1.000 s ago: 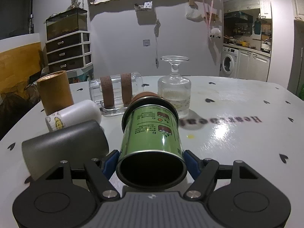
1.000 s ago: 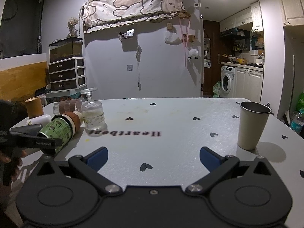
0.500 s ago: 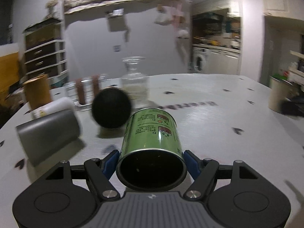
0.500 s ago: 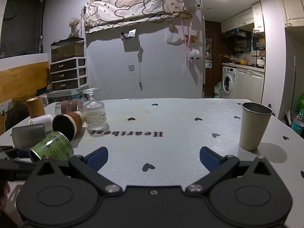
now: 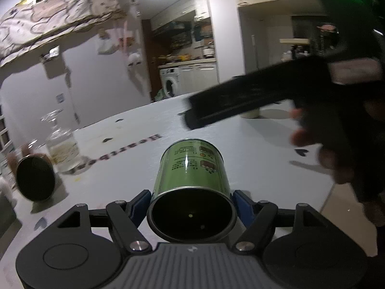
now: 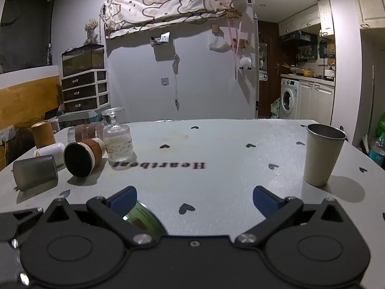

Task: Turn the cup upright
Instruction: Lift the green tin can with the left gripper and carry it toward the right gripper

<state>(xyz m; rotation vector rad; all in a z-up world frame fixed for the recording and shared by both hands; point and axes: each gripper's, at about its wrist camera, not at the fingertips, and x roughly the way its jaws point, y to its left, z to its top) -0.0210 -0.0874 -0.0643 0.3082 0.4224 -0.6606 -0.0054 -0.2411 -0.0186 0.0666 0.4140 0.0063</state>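
Left gripper [image 5: 192, 198] jaws clamp green cup [image 5: 191, 168] lifted above worktop [image 5: 252, 149], not yet upright; right gripper [image 6: 194, 196] jaws spread, empty.

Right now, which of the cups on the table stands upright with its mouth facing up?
The beige tapered metal cup at the table's right side; the brown banded cup and grey cup lie on their sides.

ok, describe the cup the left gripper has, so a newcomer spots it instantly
Start at the white table printed with "Heartbeat". Near its front-left edge, the left gripper clamps the green cup, held on its side with the open mouth toward the camera. It is the only green, label-printed cup there.
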